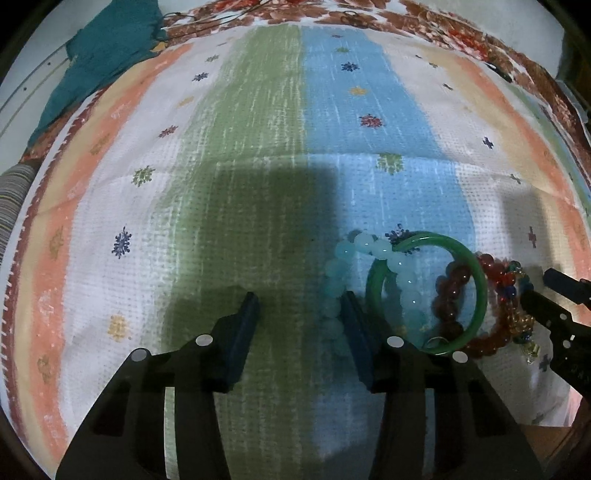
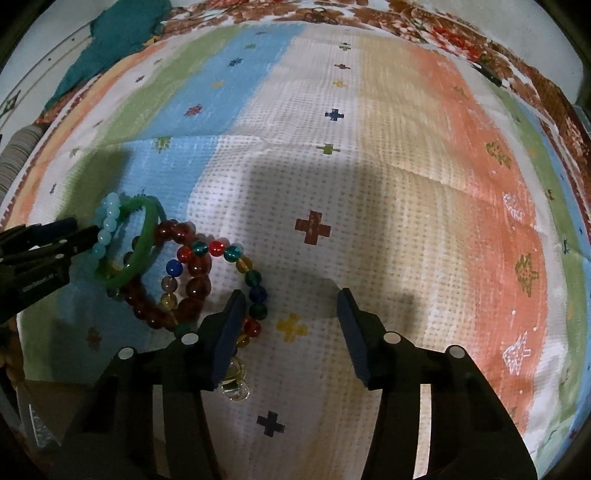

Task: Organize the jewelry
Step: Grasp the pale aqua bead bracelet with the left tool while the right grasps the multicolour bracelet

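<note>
Several bracelets lie piled on the striped cloth (image 1: 258, 155). A green bangle (image 1: 480, 291) overlaps a pale blue bead bracelet (image 1: 373, 247), a dark red bead bracelet (image 1: 452, 295) and a multicoloured bead bracelet (image 1: 513, 306). My left gripper (image 1: 301, 306) is open, its right finger beside the pale blue beads. In the right wrist view the bangle (image 2: 146, 236), pale blue beads (image 2: 107, 221), red beads (image 2: 197, 288) and multicoloured beads (image 2: 255, 280) lie left of my open right gripper (image 2: 290, 299), whose left finger overlaps the multicoloured beads.
A teal cloth (image 1: 107, 55) lies at the far left, beside a floral bedsheet (image 1: 443, 26) along the back. The cloth (image 2: 406, 184) stretches flat ahead and to the right. A striped object (image 1: 14, 199) sits at the left edge.
</note>
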Demonstrator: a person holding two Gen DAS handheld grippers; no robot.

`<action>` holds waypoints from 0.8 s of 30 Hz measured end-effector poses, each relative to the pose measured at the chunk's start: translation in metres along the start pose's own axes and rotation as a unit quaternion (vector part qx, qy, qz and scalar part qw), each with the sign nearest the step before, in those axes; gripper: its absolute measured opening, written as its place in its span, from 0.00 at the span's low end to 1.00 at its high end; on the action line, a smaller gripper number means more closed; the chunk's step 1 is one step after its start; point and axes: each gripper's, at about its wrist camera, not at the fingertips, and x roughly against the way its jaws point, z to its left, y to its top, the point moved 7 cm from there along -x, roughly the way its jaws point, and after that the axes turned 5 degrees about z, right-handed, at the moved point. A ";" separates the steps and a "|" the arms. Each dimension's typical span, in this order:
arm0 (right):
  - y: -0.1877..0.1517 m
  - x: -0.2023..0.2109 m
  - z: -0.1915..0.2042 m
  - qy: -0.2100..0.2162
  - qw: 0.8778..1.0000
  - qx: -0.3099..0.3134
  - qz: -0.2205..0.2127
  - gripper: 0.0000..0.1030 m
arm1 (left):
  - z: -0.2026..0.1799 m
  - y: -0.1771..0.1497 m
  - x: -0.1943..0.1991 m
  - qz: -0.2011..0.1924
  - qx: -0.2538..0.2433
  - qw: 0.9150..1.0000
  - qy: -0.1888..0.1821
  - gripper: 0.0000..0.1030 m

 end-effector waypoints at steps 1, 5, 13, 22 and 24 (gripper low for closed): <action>0.000 0.000 0.000 -0.001 1.000 0.001 0.000 0.47 | 0.000 0.000 0.000 0.000 -0.001 1.000 0.001 0.42; 0.000 0.000 0.000 0.002 1.000 0.003 -0.001 0.28 | 0.003 0.000 0.000 -0.001 0.000 1.000 0.004 0.22; 0.001 0.002 0.001 0.000 1.000 0.012 -0.009 0.10 | 0.004 0.001 0.008 -0.002 0.004 1.000 -0.003 0.11; 0.000 0.035 0.007 0.009 0.999 0.010 -0.043 0.10 | -0.003 0.002 0.050 -0.041 0.012 0.999 -0.032 0.11; -0.002 0.046 0.011 0.020 0.998 0.013 -0.054 0.10 | -0.003 0.001 0.060 -0.051 0.024 0.998 -0.037 0.10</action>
